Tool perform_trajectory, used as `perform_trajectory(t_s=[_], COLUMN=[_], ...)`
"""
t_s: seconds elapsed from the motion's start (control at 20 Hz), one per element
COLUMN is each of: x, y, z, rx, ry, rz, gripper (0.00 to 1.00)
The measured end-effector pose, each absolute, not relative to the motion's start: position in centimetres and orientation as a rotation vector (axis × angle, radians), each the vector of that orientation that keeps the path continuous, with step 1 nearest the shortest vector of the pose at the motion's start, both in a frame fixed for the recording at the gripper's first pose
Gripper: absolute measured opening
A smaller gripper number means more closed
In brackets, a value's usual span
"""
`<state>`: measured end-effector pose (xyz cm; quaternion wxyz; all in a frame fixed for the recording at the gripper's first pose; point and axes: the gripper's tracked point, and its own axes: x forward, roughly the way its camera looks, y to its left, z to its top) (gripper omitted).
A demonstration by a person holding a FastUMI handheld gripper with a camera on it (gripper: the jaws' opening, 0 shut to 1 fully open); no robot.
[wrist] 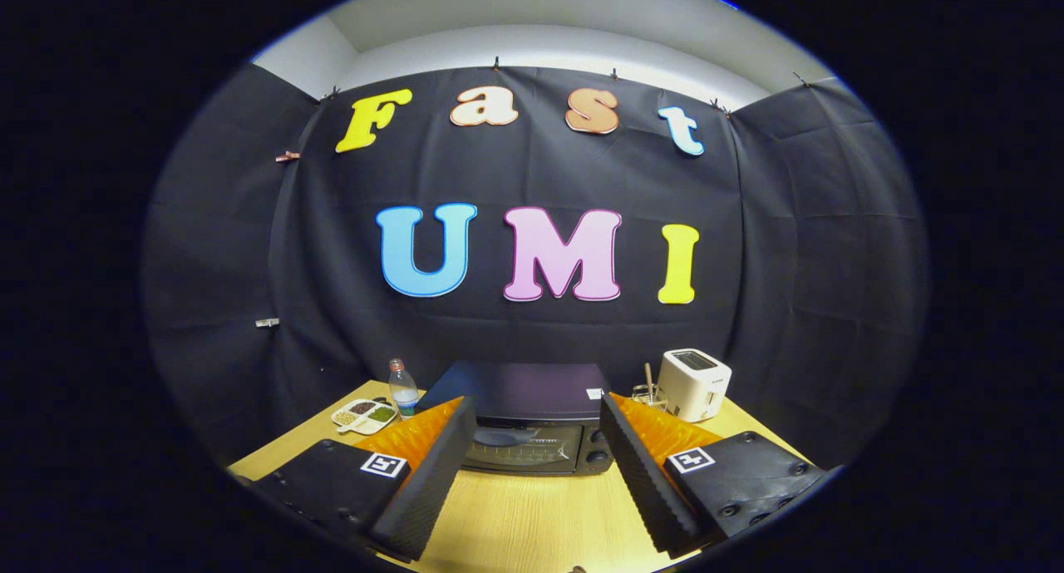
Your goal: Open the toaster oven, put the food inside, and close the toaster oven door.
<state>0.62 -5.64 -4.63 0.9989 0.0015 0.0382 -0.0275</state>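
Tongs (536, 465) stood wide apart above the near part of the wooden worktop (532, 515), holding nothing, with bare wood between the fingers (428, 481). Just beyond the fingertips, toward the far edge, sat the dark toaster oven (532, 427), its glass door shut and two knobs on its right side. Nothing lay between the tongs and that door. By the far left corner stood a clear water bottle (403, 387), and beside it a white divided dish (364, 416) holding small portions of food. At the far right corner stood a white pop-up toaster (693, 383), with a small wire rack (650, 396) just beside it. A pale sticker on the oven's top was too small to read.
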Motion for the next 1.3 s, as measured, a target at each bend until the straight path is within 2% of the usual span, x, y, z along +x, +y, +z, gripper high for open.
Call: perform_trajectory(t_s=[0.4, 1.3], x=[-4.1, -4.3], y=[-10.3, -10.7], z=[-0.7, -0.1], rx=[-0.013, 0.010], ry=[0.014, 0.024], rz=[-0.090, -0.020], gripper=[0.98, 0.98])
